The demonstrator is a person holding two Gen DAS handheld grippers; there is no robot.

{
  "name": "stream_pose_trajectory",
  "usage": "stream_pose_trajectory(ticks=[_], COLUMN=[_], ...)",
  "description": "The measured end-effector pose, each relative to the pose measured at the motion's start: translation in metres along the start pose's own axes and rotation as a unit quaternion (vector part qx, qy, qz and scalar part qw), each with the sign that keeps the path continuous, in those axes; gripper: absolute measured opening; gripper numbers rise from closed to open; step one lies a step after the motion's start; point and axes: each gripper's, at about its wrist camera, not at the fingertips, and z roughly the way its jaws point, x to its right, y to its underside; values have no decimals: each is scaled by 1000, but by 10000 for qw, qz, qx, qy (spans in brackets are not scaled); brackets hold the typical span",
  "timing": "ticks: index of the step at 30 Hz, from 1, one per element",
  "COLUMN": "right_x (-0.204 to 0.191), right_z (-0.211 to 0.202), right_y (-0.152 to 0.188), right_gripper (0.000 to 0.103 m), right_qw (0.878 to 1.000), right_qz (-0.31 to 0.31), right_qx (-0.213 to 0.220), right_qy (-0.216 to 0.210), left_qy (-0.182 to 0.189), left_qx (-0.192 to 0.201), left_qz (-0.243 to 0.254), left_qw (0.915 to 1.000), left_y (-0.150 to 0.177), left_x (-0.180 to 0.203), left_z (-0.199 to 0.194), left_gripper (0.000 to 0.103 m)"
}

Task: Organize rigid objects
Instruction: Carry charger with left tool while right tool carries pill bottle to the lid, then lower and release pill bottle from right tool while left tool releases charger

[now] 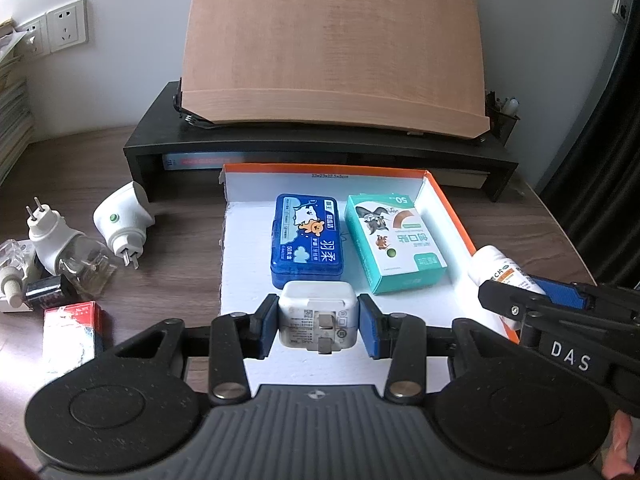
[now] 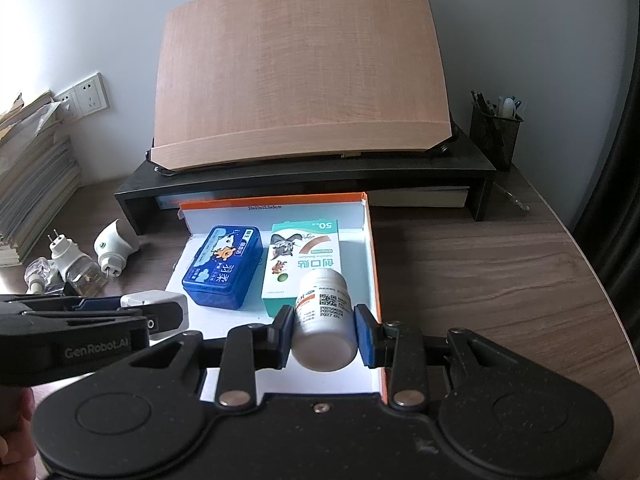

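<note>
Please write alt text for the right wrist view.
The right tongs grip a white pill bottle above an orange-edged tray holding a blue case and a teal box. The left tongs hold a white charger.

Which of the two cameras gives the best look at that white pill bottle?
The right wrist view: the white pill bottle fills its centre, label readable, clamped in the right gripper. The left wrist view shows only part of it, at the edge behind that gripper.

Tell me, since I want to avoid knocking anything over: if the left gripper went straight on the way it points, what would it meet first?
Probably the blue tin: it lies just beyond the white charger held in the left gripper, inside the white tray. Depth is unclear; pointing downward, it might touch the tray floor first.
</note>
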Motion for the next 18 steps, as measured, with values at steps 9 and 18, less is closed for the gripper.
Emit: stream_pose_trajectory(ticks=[9, 18], right_x=[-1, -3], right_z=[1, 4], right_y=[-1, -2], right_gripper=[41, 41], right_qw=[10000, 10000], right_qz=[-27, -45], right_qx=[-9, -37], right_qy=[0, -19], left_qy=[18, 39], left_qx=[-10, -43], left_qz=[-7, -11], left_qw=[10000, 10000], left_y=[0, 0], left_x=[0, 0], left_z=[1, 4], left_gripper=[42, 42])
